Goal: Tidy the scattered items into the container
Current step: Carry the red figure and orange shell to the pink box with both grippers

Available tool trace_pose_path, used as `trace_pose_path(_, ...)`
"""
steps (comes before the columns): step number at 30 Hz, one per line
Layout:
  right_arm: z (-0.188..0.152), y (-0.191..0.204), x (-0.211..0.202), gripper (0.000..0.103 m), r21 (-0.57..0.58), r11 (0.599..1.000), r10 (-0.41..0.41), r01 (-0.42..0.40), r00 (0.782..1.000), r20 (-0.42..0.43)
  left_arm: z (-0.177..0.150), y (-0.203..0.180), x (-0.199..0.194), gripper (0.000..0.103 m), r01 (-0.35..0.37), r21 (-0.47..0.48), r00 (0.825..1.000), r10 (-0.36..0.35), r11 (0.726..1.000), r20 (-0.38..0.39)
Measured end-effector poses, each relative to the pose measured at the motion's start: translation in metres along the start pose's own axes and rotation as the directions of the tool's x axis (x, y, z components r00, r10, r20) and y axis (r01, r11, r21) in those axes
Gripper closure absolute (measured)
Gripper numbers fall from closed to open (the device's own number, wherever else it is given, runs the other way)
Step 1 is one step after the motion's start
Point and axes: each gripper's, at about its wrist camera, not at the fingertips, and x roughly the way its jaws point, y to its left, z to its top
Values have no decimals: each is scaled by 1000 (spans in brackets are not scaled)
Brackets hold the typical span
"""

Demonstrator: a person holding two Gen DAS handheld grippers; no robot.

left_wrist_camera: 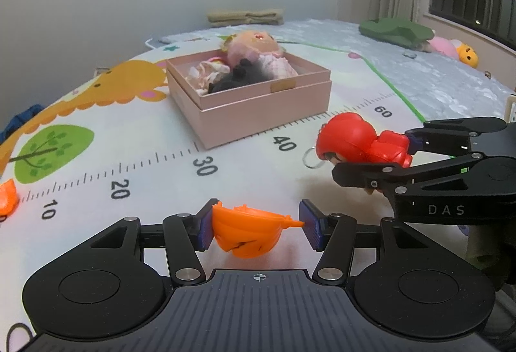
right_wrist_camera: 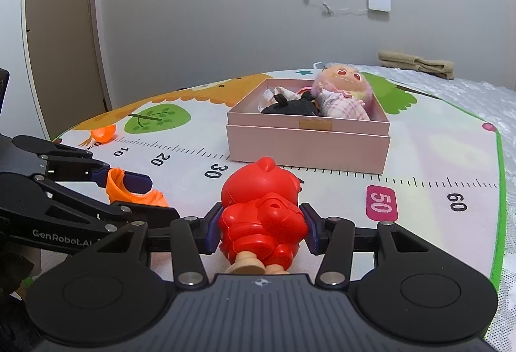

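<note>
Clamped between the left gripper [left_wrist_camera: 256, 228] pads is an orange plastic toy piece [left_wrist_camera: 248, 231]; a red plastic figurine [right_wrist_camera: 262, 216] is gripped by the right gripper [right_wrist_camera: 262, 231]; both are held near the pink cardboard box [right_wrist_camera: 306, 142] on the printed play mat [right_wrist_camera: 435, 165].

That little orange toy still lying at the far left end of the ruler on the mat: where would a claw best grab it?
Probably across the rounded orange body, coming from above with the claw straddling it. It lies low on the play mat, and thin prongs stick out at its left, too slight to pinch. Its exact shape is too small to tell.
</note>
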Motion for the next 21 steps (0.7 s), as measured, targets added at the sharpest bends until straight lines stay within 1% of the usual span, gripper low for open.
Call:
trace_pose_path(4, 1, -2, 0, 55, 7, 1000, 1, -1, 1000, -9, 5, 2, -1, 44, -5, 6, 1000, 5, 1000, 9)
trace_pose_path(8, 8, -5, -4, 55, 8, 1000, 18, -18, 1000, -20, 14, 6, 2, 44, -23, 26, 1000, 23, 999, 14)
trace_pose_path(12, 26, -9, -4, 55, -40, 998, 43, -45, 997, -60, 38, 12, 1, 44, -45, 77, 996, 39, 996, 76)
trace_pose_path(14, 42, -14, 1, 55, -76, 995, 54, -61, 994, -94, 54, 17, 3, 44, -49, 99, 993, 37, 994, 113)
trace_pose_path(16, 64, -22, 9, 55, -81, 994, 65, -75, 991, -115, 72, 23, 12, 44, -37, 105, 989, 21, 994, 145)
trace_pose_path(18, 92, -32, 20, 55, -66, 994, 81, -89, 990, -115, 90, 30, 22, 44, -18, 110, 983, -3, 994, 185)
trace_pose_path(20, 123, -41, 33, 55, -44, 993, 108, -112, 989, -98, 106, 35, 38, 44, -22, 121, 975, -5, 992, 220)
trace_pose_path(21, 138, -45, 41, 55, -33, 992, 120, -124, 989, -88, 114, 37, 49, 44, -22, 120, 974, -6, 993, 225)
